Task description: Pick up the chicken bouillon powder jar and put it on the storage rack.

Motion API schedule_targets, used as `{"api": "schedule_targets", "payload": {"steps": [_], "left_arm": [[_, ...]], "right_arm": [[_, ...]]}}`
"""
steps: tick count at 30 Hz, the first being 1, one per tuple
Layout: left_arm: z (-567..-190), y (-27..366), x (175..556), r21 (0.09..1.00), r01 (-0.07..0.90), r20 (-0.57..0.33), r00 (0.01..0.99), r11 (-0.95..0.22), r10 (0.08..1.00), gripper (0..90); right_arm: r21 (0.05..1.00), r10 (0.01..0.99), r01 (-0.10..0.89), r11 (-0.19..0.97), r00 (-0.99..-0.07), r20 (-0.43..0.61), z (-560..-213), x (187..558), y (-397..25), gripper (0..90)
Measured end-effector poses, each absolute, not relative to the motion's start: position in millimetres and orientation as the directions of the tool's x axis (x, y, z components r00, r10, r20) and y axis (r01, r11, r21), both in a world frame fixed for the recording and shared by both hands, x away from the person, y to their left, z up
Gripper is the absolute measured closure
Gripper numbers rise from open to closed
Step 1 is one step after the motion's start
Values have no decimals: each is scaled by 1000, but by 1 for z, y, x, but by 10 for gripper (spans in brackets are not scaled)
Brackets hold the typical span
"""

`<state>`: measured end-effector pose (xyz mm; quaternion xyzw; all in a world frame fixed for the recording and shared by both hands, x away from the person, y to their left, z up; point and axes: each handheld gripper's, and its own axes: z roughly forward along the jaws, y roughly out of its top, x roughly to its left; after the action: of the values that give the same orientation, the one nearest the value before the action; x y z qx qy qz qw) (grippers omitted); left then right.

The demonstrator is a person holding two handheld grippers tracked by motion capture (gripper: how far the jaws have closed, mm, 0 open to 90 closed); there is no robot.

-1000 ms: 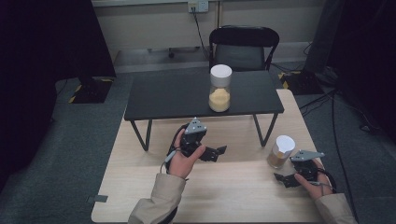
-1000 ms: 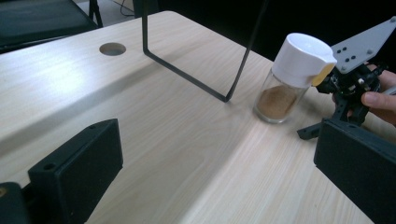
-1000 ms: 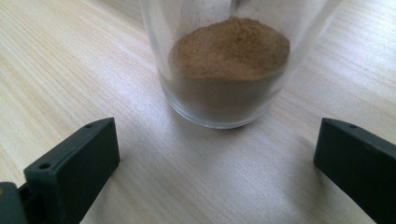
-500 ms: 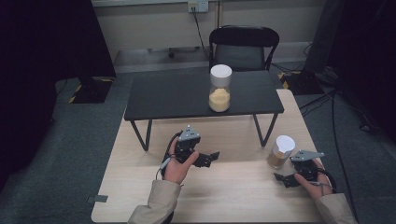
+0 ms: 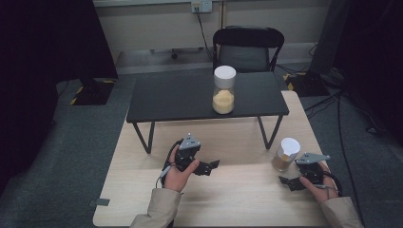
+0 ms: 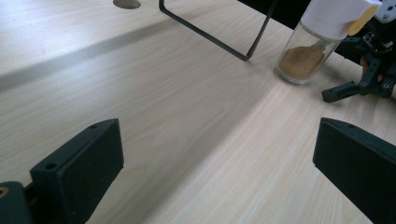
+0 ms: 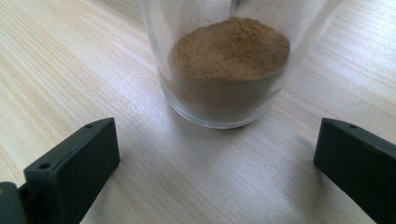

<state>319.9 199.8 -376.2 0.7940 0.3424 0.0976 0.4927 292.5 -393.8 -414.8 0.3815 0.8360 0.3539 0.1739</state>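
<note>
**Two grippers wait near the small jar**

A small jar (image 5: pixel 285 155) stands straight up on the wood table (image 5: pixel 237 199). Its long way runs up and down, with the white cap on top and the glass bottom flat on the wood. Brown powder (image 7: pixel 229 51) sits in the bottom part of it. The jar is just in front of the near right leg of the black table (image 5: pixel 180 97).

The right gripper (image 5: pixel 291 183) is just beside the jar, on the side nearer the person. A hand (image 5: pixel 319 186) holds it low over the wood. In the right gripper view its two black jaws stand wide apart, one at each side, and the jar is right ahead between them. The jaws do not touch the glass and hold nothing.

The left gripper (image 5: pixel 211 166) is well apart from the jar, to its left, in front of the black table's middle. The left hand (image 5: pixel 179 172) holds it. It points across the wood toward the jar. In the left gripper view its jaws are wide apart too, with bare wood between them, and the jar and the other gripper show far off at the top right.

A bigger jar (image 5: pixel 224 90) with a white cap stands straight up on the black table, behind the small jar and to its left. It has yellow powder inside.
</note>
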Motion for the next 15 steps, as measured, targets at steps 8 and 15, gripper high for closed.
{"api": "schedule_targets", "payload": {"steps": [8, 15], "left_arm": [[-386, 204, 315, 845, 454, -181, 740, -283, 648, 11], [-393, 208, 311, 842, 457, -180, 739, -286, 649, 11]], "right_arm": [[724, 761, 515, 458, -648, -21, -415, 293, -394, 0], [724, 761, 515, 458, -648, -21, -415, 293, -394, 0]]}}
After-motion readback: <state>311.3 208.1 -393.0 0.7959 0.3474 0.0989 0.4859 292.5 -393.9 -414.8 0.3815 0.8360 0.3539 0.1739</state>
